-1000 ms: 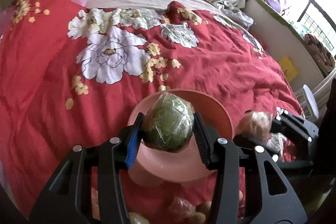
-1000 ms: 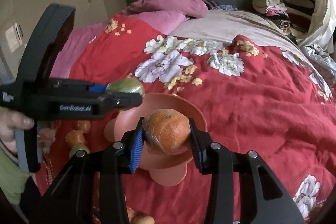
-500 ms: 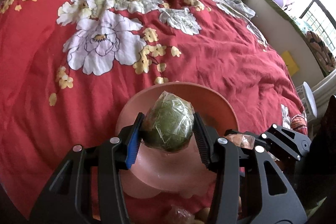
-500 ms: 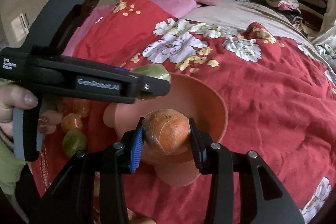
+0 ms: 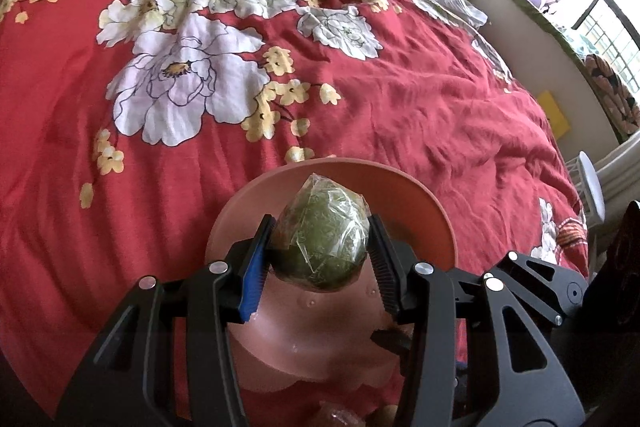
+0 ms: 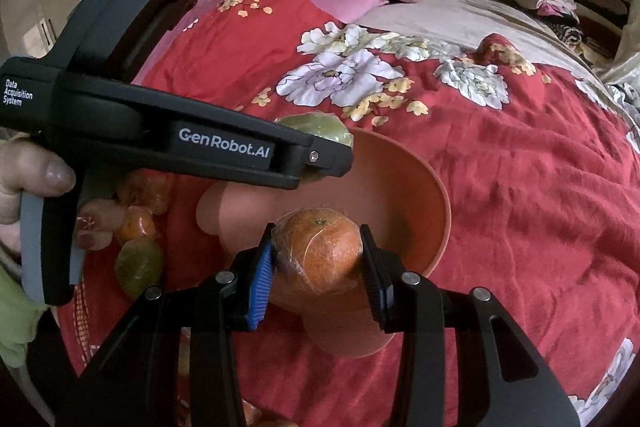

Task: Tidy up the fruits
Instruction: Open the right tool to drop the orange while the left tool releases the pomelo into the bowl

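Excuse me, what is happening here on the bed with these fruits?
A person is sorting fruits into a pink plastic bowl that sits on a red flowered quilt. The left hand-held gripper is shut on a green round fruit wrapped in clear film, held over the bowl. The right hand-held gripper is shut on an orange mandarin wrapped in clear film, also over the bowl. Neither is released yet. More wrapped orange and green fruits lie on the quilt beside the bowl.
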`<action>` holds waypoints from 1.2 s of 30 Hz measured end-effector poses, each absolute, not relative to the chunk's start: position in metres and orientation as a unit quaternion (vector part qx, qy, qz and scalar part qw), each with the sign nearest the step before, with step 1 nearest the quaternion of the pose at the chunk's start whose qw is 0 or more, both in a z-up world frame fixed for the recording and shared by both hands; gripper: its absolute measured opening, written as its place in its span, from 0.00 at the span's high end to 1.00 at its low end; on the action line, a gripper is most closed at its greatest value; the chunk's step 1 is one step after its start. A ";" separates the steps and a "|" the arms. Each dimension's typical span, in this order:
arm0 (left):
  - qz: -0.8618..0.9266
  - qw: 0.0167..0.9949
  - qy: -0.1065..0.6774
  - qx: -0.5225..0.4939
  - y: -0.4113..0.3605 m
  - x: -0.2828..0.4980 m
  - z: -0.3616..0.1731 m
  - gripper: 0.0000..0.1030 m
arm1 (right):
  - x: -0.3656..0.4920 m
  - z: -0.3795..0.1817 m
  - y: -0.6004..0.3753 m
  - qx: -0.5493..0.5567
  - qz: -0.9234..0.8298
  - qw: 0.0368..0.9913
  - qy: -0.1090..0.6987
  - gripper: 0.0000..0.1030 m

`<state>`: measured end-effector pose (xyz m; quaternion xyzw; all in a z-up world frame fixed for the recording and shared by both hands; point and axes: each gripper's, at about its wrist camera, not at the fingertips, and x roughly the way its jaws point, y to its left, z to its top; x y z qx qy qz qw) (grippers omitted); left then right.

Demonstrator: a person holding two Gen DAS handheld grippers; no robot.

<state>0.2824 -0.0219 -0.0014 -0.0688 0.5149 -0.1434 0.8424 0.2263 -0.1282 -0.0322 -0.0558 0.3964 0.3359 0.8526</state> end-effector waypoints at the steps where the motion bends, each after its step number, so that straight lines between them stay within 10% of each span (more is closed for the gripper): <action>1: -0.144 0.842 0.515 -0.069 -0.022 0.283 -0.002 0.63 | 0.227 -0.032 -0.128 -0.055 0.336 0.853 0.396 0.61; 36: -0.127 0.860 0.488 -0.079 -0.007 0.271 0.014 0.56 | 0.213 -0.014 -0.154 -0.029 0.330 0.861 0.387 0.35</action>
